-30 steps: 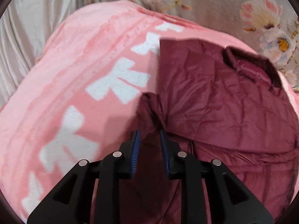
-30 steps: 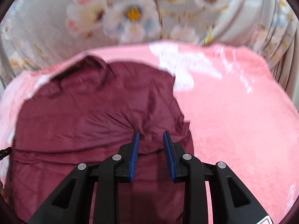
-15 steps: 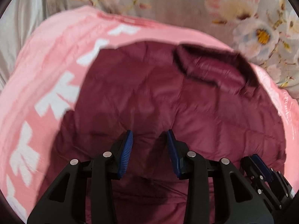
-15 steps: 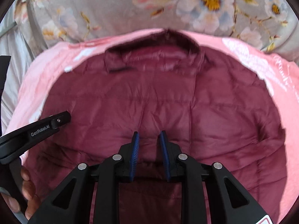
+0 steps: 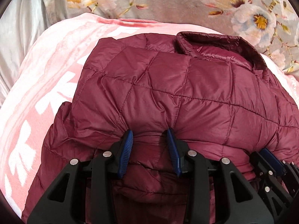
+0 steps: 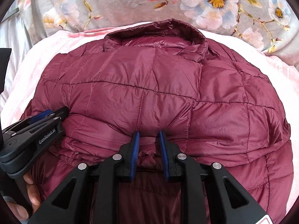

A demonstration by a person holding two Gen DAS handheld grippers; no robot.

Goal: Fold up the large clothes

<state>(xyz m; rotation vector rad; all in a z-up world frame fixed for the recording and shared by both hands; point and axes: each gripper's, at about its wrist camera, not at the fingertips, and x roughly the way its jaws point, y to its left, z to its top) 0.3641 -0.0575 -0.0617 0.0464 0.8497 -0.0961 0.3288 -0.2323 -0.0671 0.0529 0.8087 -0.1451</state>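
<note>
A maroon quilted puffer jacket [image 5: 177, 85] lies on a pink blanket [image 5: 46, 78], its collar [image 5: 220, 41] at the far end and its near part doubled over toward the collar. It also fills the right wrist view [image 6: 149, 93]. My left gripper [image 5: 150, 136] has its jaws apart, with a bulge of the folded jacket edge between the blue pads. My right gripper [image 6: 148, 137] stands the same way on the folded edge, its gap narrower. The left gripper also shows in the right wrist view [image 6: 37, 128], and the right gripper shows at the left wrist view's lower right [image 5: 271, 160].
A grey floral blanket [image 6: 168, 1] lies beyond the collar. Grey sheets [image 5: 16, 46] lie at the far left. The pink blanket has white patterns [image 5: 20, 149] along its left side. A hand [image 6: 28, 201] holds the left gripper.
Both grippers have carried the jacket's near part forward over itself toward the collar. The jacket now lies doubled, and the two grippers sit side by side on the folded edge.
</note>
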